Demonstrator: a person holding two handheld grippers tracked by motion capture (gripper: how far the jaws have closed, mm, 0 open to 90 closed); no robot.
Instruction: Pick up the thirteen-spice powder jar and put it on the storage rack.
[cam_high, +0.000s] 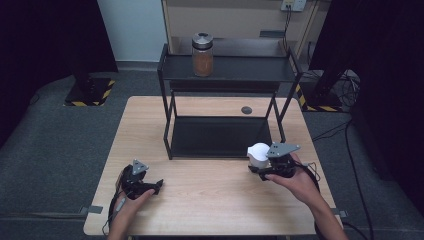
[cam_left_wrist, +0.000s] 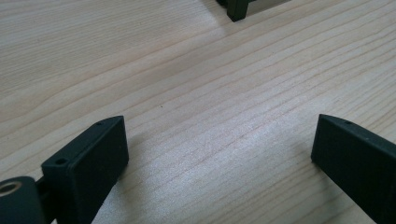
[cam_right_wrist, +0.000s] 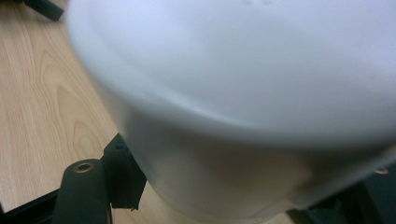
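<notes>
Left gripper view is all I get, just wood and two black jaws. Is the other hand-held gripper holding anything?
Observer: Yes. The right hand-held gripper is shut on a white container, in front of the black shelf rack.
Operator: Is there anything on that rack?
Observer: A glass jar with brown contents and a metal lid stands on its top shelf.
Operator: And my own one, where is it?
Observer: Your left hand-held gripper is low over the near left part of the wooden table, jaws wide apart with nothing between them.
</notes>
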